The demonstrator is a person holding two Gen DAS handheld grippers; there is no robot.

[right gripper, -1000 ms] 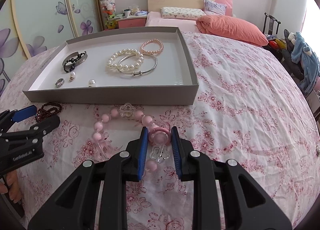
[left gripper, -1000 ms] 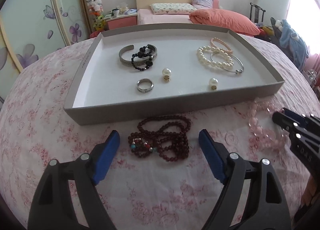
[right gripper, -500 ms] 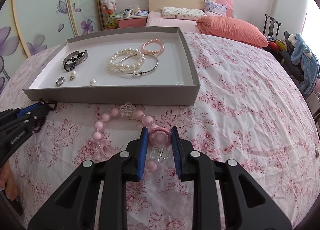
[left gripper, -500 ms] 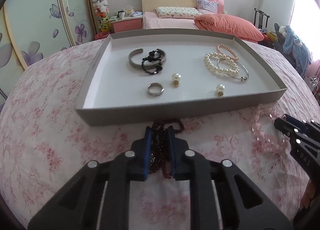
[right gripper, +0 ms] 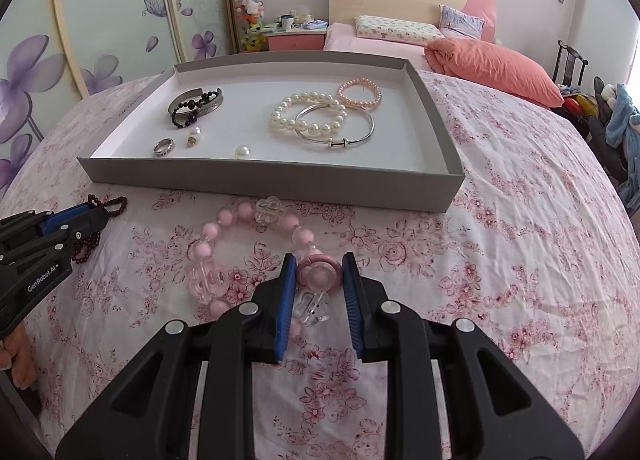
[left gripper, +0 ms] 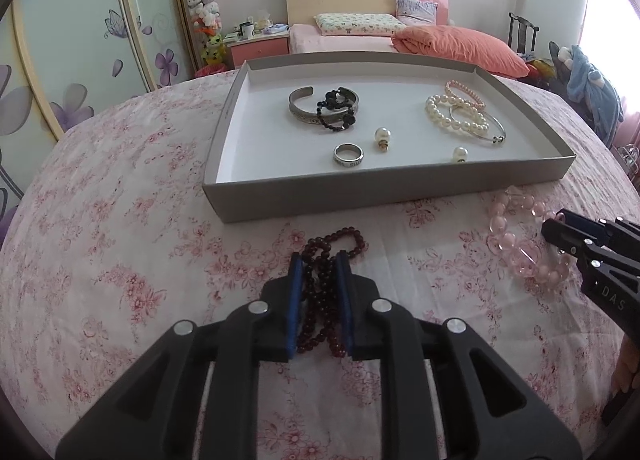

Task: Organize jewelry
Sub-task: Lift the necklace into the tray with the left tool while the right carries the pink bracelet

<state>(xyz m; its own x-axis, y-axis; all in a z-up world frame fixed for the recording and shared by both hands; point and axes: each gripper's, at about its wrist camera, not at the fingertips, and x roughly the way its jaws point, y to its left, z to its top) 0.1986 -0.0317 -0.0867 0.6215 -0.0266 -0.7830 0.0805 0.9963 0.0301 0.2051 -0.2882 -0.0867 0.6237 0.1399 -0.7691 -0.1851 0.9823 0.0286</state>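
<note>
A grey tray (left gripper: 360, 190) with a white floor lies on the floral cloth. It holds a silver cuff with black beads (left gripper: 326, 108), a ring (left gripper: 349, 155), two pearl earrings, a pearl bracelet (left gripper: 456, 116), a pink bracelet and a silver bangle. My left gripper (left gripper: 319, 260) is shut on a dark red bead strand (left gripper: 340, 244) lying in front of the tray. My right gripper (right gripper: 319, 260) is shut on a pink bead bracelet (right gripper: 240, 216), gripping its round pink charm (right gripper: 320, 274). The bracelet also shows in the left wrist view (left gripper: 516, 244).
The cloth-covered surface curves away on all sides. A bed with an orange pillow (left gripper: 456, 46) stands behind the tray. Sliding wardrobe doors (left gripper: 60, 60) with flower prints stand at the left. A chair with clothes (left gripper: 592, 92) is at the far right.
My left gripper moved forward over the dark red strand and closed on it. My right gripper kept its hold on the pink bracelet without moving.
</note>
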